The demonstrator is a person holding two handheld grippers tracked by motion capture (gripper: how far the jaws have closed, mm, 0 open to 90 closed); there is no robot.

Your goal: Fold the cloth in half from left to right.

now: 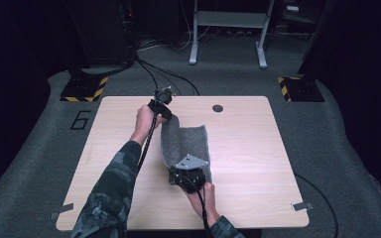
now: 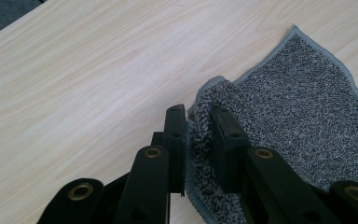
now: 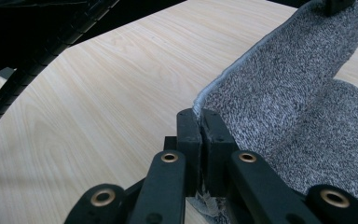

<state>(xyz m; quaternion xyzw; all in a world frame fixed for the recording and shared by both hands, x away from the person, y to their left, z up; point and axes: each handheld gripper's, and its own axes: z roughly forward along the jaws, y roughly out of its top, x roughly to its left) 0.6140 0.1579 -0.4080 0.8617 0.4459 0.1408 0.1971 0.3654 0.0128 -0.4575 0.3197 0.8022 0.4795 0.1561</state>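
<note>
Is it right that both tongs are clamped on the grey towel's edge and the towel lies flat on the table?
Not quite. Both the left tongs and right tongs do clamp the grey towel, but it isn't flat: the high view shows the held edge lifted and folding over.

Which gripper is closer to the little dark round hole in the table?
Left. The left gripper pinches the grey towel at its far corner, a short way left of the hole. The right gripper grips the towel's near corner, much farther from the hole.
</note>
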